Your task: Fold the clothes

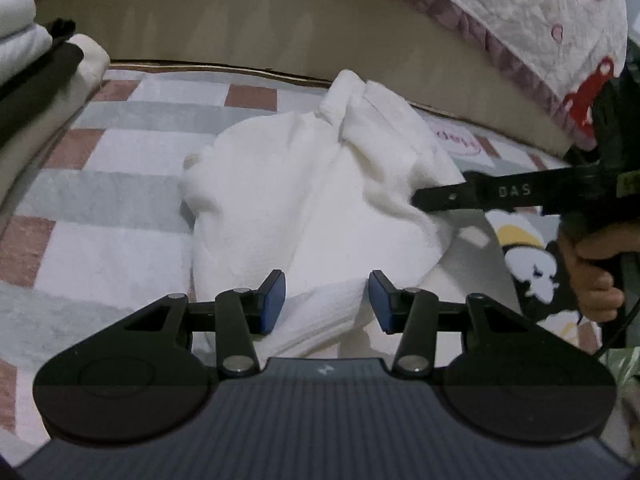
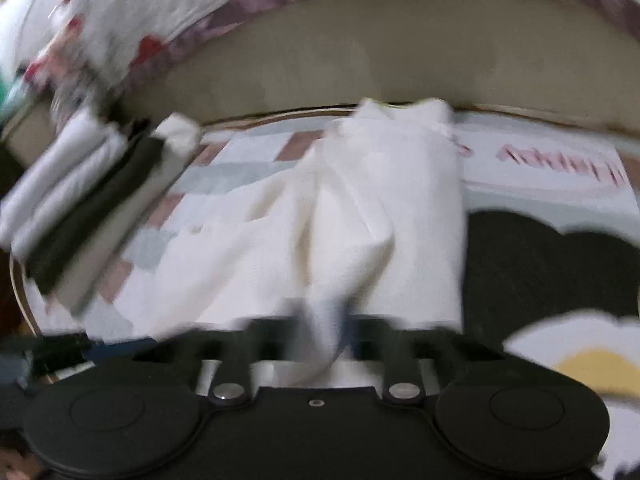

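A bed covered by a checked blanket point(image 1: 120, 200) in pink, grey and white, with a beige headboard point(image 1: 240, 20) across the top and a quilt point(image 1: 520, 20) with red motifs at 1 o'clock. A rumpled white garment point(image 1: 312, 200) lies in the middle of the blanket. A stack point(image 2: 80, 200) of folded white and dark clothes sits at 9 o'clock in the right wrist view. The left tongs point(image 1: 326, 302) stand apart at 6 o'clock, their blue pads on either side of the garment's near edge without pinching it. The right tongs point(image 2: 324, 328) are clamped on a fold of the garment, though that view is blurred. In the left view they reach in from 3 o'clock, tips at the cloth's right edge
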A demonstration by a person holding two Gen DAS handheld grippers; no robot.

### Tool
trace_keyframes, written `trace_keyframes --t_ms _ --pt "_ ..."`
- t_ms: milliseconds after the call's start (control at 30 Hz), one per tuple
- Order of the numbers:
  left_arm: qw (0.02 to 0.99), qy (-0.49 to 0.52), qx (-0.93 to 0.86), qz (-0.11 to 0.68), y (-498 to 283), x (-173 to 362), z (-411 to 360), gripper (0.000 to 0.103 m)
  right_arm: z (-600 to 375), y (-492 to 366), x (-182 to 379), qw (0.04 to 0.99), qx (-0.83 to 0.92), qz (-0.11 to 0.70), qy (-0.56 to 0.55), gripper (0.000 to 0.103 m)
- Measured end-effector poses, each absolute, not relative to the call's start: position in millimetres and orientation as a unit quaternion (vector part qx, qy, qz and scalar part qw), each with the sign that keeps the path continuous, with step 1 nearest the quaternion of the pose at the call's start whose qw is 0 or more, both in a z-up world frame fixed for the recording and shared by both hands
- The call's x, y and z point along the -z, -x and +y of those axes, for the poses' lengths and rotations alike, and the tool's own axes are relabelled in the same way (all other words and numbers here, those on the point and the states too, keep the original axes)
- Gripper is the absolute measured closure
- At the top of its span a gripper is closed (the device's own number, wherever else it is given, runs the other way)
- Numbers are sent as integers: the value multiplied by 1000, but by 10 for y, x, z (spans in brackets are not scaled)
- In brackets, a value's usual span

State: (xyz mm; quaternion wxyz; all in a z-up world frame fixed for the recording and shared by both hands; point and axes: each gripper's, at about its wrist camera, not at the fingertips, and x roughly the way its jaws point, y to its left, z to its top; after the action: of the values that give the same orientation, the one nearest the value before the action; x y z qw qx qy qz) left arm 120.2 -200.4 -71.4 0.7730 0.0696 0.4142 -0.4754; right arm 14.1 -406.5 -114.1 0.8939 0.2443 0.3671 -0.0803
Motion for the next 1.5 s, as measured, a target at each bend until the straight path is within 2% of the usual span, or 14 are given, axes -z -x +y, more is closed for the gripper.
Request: trace_keyframes --t_ms 200,367,700,733,800,833,933,1067,1200,1267,1333,1400,1433,1500 --pt "763 50 465 447 -1461 729 -1747 61 -4254 -593 685 897 16 310 -313 97" --pt "734 161 443 488 -1712 853 -1523 61 -4216 -1091 513 895 23 320 -309 97" --pt "780 88 384 486 -1766 888 -1561 58 -4066 -1602 602 882 -46 313 -350 89" --pt "787 75 371 488 -1768 917 -1552 61 -4062 -1535 564 884 -53 301 -353 74" --pt "799 32 338 496 -1771 975 -1568 76 -4065 -1343 487 890 -52 281 -355 48" --pt "803 5 318 504 -1774 1013 -1583 92 -4060 -1223 459 895 -47 276 -348 49" --pt "818 -53 263 510 -1780 1043 -1550 102 -3973 -733 516 917 -4 297 -267 49" --pt "826 -76 230 509 -1781 941 -1397 100 -3840 46 866 918 79 360 -149 49" --pt "781 79 331 524 -1687 792 -1152 92 -3869 720 1188 899 113 389 -167 47" --pt "768 99 365 516 -1592 732 -1177 68 -3886 962 1334 888 121 393 -206 42" --pt "765 63 390 508 -1471 711 -1305 54 -3868 1127 1448 881 120 386 -244 42" --pt "774 6 369 514 -1342 760 -1409 57 -3843 1245 1547 877 114 377 -275 42" --pt "784 -20 337 522 -1287 813 -1418 73 -3833 1265 1590 876 109 374 -284 42" --pt "796 -51 280 534 -1203 901 -1387 76 -3781 1261 1616 875 92 392 -269 43"
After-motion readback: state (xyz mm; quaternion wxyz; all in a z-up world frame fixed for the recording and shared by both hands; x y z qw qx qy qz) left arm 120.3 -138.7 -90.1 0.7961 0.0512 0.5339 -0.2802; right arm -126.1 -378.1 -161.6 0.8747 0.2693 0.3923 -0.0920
